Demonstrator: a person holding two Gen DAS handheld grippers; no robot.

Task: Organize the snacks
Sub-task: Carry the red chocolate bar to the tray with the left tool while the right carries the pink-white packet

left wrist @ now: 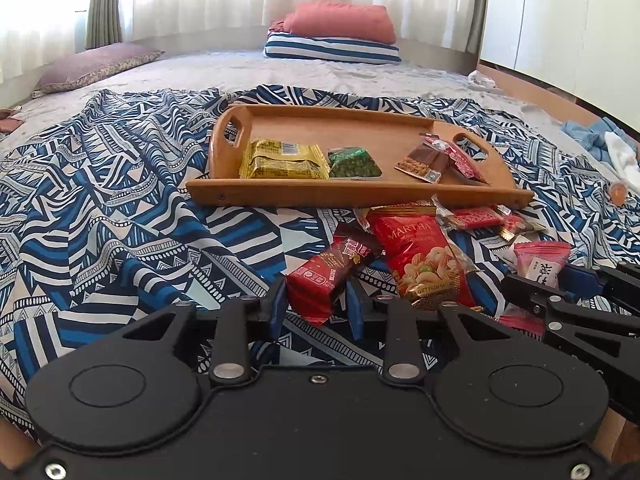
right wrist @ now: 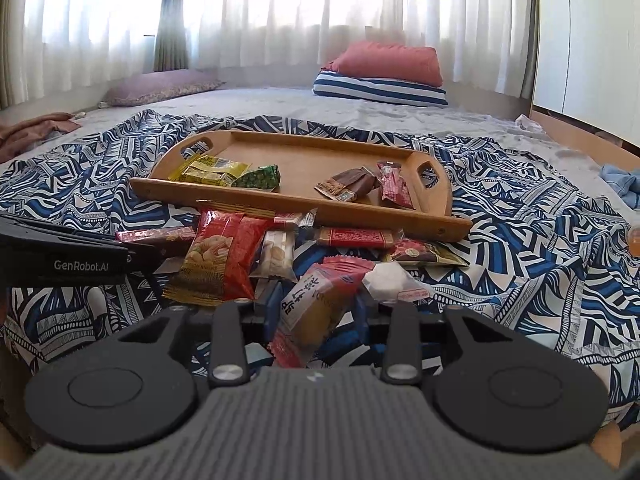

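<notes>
Left wrist view: left gripper point(left wrist: 316, 306) grasps red-brown snack bar point(left wrist: 328, 276); right gripper point(right wrist: 318, 312) clenches pink packet point(right wrist: 316, 304), lower end hidden.

A coral pillow point(right wrist: 390, 62) tops a striped one point(right wrist: 380, 89) — white curtains point(right wrist: 280, 12) (sunlit) behind.

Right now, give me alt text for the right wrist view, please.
The right gripper is closed on a pink snack packet above a patterned blue bedspread. More packets lie scattered before a wooden tray that holds four snacks.
</notes>
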